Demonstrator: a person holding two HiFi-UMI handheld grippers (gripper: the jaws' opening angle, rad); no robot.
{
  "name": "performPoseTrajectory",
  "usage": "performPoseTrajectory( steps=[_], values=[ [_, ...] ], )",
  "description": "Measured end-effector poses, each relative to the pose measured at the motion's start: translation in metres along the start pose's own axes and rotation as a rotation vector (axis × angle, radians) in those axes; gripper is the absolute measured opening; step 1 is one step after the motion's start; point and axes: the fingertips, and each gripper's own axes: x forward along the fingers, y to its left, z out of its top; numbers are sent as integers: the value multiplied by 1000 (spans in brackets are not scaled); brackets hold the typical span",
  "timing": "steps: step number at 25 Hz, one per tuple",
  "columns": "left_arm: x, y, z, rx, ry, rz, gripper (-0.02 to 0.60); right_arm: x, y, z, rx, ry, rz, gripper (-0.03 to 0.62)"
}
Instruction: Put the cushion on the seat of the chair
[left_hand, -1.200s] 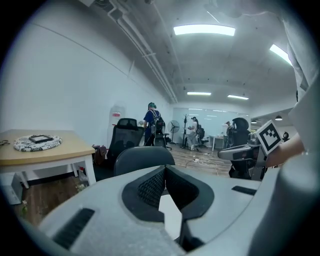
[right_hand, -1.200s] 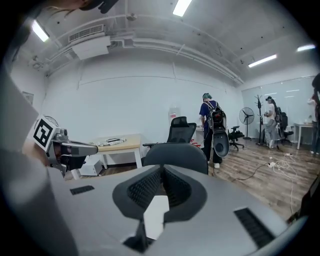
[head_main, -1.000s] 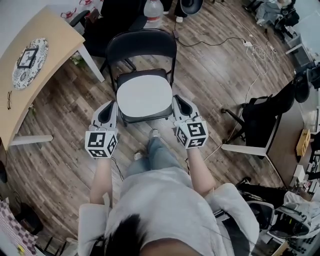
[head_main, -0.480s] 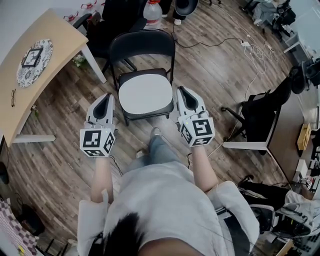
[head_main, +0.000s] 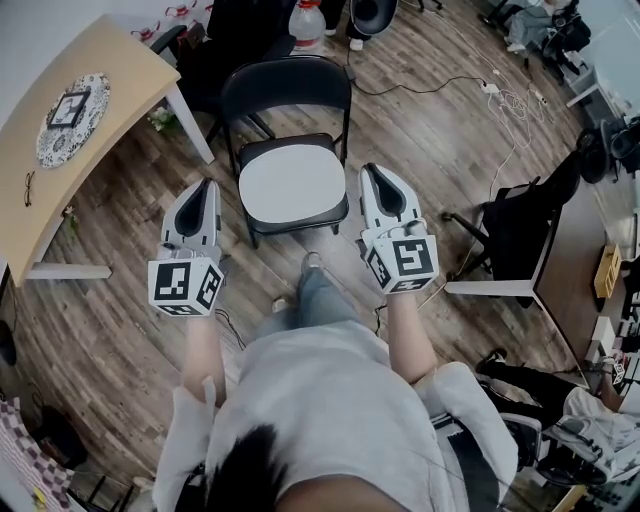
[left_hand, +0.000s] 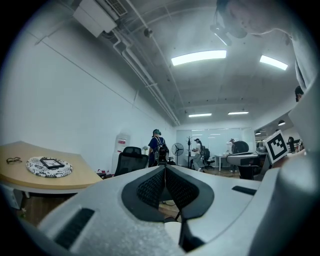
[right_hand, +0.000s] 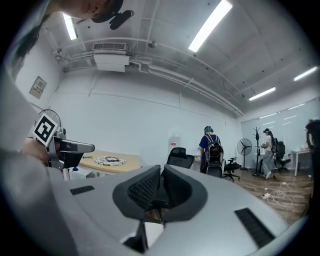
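Cushion (head_main: 293, 182) lies on the chair (head_main: 288, 92), between left tongs (head_main: 206, 186) and right tongs (head_main: 371, 172).

No words or numbers can be read. The white cubes (head_main: 187, 285) on the left gripper (head_main: 207, 184) and right gripper (head_main: 371, 169) carry only black square code patterns. The small framed wall sign (right_hand: 39, 87) and the red label (left_hand: 121, 141) on the white cabinet (left_hand: 121, 153) are too small to read.

Brown wood-plank floor (head_main: 450, 150): black metal folding chair (head_main: 288, 85) stands centre-far; white power strip (head_main: 497, 88) with loose cords lies far right.
Chair seat: white rounded-square cushion (head_main: 292, 182) lies flat, covers most of seat.
Light wood table (head_main: 125, 65), far left: round patterned mat (head_main: 60, 145), dark square frame (head_main: 68, 108) on mat; eyeglasses (head_main: 27, 188) nearer, beside mat.
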Motion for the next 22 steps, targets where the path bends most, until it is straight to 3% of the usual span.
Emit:
performPoseTrajectory(
  steps=[22],
  values=[
    [0,-8,15,0,-44,-5,12,-14,-3,30,-28,-64,-14,23]
  ],
)
